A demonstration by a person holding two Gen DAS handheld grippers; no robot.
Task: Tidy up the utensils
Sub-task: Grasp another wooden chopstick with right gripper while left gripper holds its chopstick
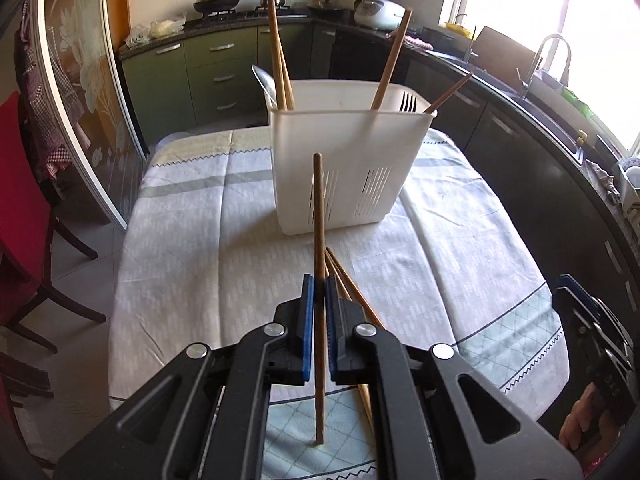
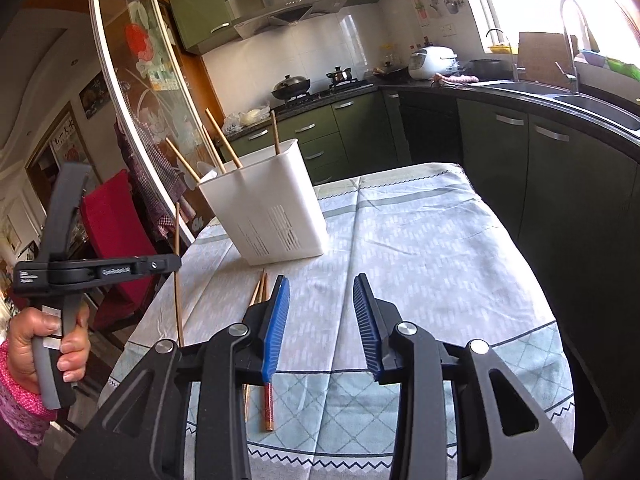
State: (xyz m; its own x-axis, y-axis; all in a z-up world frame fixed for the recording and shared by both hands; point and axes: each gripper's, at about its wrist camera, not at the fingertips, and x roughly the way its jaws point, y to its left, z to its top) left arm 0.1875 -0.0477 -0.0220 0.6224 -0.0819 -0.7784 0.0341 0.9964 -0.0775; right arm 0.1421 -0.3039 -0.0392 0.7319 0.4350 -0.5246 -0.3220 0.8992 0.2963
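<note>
My left gripper (image 1: pixel 319 288) is shut on a brown wooden chopstick (image 1: pixel 319 216), held nearly upright above the table, short of the white utensil holder (image 1: pixel 344 168). The holder contains several chopsticks (image 1: pixel 278 56), a spoon (image 1: pixel 264 80) and a fork (image 1: pixel 408 102). More chopsticks (image 1: pixel 352 284) lie on the tablecloth under the left gripper. My right gripper (image 2: pixel 322 316) is open and empty, low over the table; the loose chopsticks (image 2: pixel 267 400) lie by its left finger. The holder (image 2: pixel 266 208) and the held chopstick (image 2: pixel 177 276) show in the right wrist view.
The table has a pale patterned cloth (image 1: pixel 200 240). A red chair (image 1: pixel 20 216) stands to the left. Dark kitchen counters with a sink (image 1: pixel 556 120) run along the right and back. A glass sliding door (image 1: pixel 84 80) is at the left.
</note>
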